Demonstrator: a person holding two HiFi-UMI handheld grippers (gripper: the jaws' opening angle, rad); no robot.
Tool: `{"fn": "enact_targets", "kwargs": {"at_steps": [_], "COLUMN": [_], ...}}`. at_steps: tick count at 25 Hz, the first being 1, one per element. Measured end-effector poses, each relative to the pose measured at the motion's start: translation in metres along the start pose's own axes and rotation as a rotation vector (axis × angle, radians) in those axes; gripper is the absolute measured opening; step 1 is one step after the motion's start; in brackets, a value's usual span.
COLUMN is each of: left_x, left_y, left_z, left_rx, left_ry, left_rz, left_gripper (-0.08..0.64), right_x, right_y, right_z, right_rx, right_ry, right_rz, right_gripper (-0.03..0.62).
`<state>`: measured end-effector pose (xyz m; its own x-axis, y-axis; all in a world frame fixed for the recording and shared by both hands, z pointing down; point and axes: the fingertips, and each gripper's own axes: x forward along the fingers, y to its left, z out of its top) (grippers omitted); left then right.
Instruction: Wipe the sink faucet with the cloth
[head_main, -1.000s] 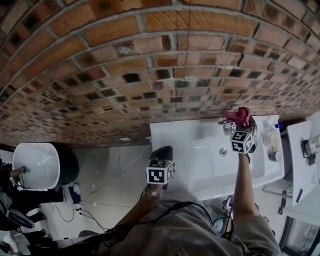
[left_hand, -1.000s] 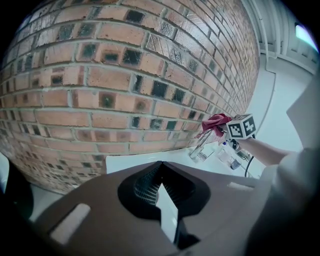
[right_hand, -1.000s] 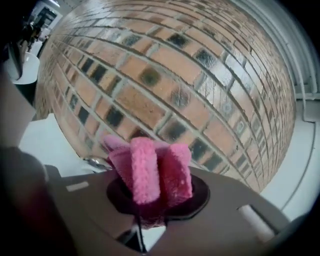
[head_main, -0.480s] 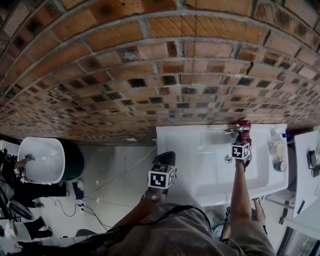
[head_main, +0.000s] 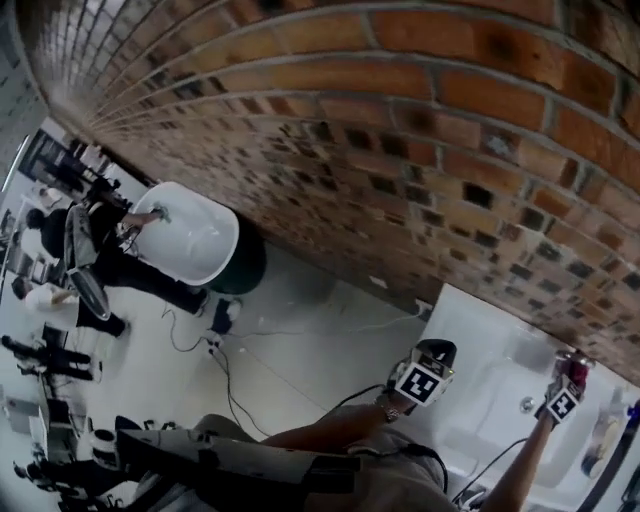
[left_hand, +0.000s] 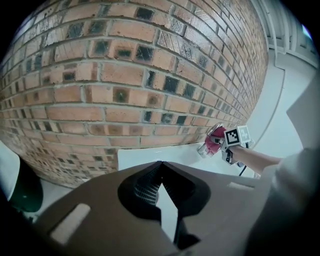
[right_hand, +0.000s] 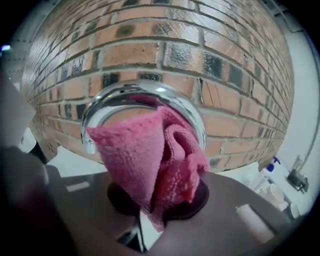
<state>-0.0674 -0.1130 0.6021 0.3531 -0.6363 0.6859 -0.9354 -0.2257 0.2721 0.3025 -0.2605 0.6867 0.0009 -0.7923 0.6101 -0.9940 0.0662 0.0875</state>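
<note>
The right hand-held gripper (right_hand: 150, 202), clamped on the pink cloth (right_hand: 145, 160), holds it against the chrome faucet (right_hand: 117, 99) mid-wipe, so the next move is probably a sweep along the spout, while the left hand-held gripper (left_hand: 161, 180) hangs closed and empty.

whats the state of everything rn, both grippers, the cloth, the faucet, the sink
left gripper: shut, tips touching, nothing between them, away from the faucet
right gripper: shut on the pink cloth
pink cloth: bunched up, pressed against the faucet
faucet: chrome arc partly covered by the cloth, no water seen running
sink: too blurred to tell wet or dry
</note>
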Motion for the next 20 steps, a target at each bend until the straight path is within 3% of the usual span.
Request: {"fn": "enact_targets", "kwargs": {"at_steps": [4,7,11,13,16,18,20], "left_x": [-0.015,-0.024,-0.022,-0.024,-0.022,-0.021,-0.018], "left_y": [0.016,0.026,0.026,0.025,0.027,0.032,0.029], "left_z": [0.006,0.006,0.000,-0.001,-0.015,-0.018,-0.010], "left_rx": [0.029,0.009,-0.006,0.004,0.015,0.017,0.020], "left_ry": [-0.002,-0.016,-0.009,-0.001,0.047,0.053,0.032], "left_rz": [0.033,0.064,0.062,0.066,0.064,0.066,0.046], "left_gripper": [0.012,0.012,0.012,0.012,0.012,0.014,0.012], "right_x": [-0.005,-0.005,-0.039,-0.041,-0.015,0.002,0.014], "right_y": [-0.016,-0.016,-0.068,-0.083,-0.072,-0.052,-0.007], "right_z": [-0.015,-0.015,-0.002,0.006,-0.028,-0.057,-0.071], "right_rx": [0.097,0.057,0.033,0.037,0.039,-0.006,-0.100], "right_ry": [0.010,0.046,0.014,-0.022,0.074,0.164,0.207], "right_rz": [-0.076,-0.094,-0.261,-0.220,-0.107,-0.104,-0.005], "right_gripper": [0.061,0.071,0.064,0.063,0.055,0.048,0.049]}}
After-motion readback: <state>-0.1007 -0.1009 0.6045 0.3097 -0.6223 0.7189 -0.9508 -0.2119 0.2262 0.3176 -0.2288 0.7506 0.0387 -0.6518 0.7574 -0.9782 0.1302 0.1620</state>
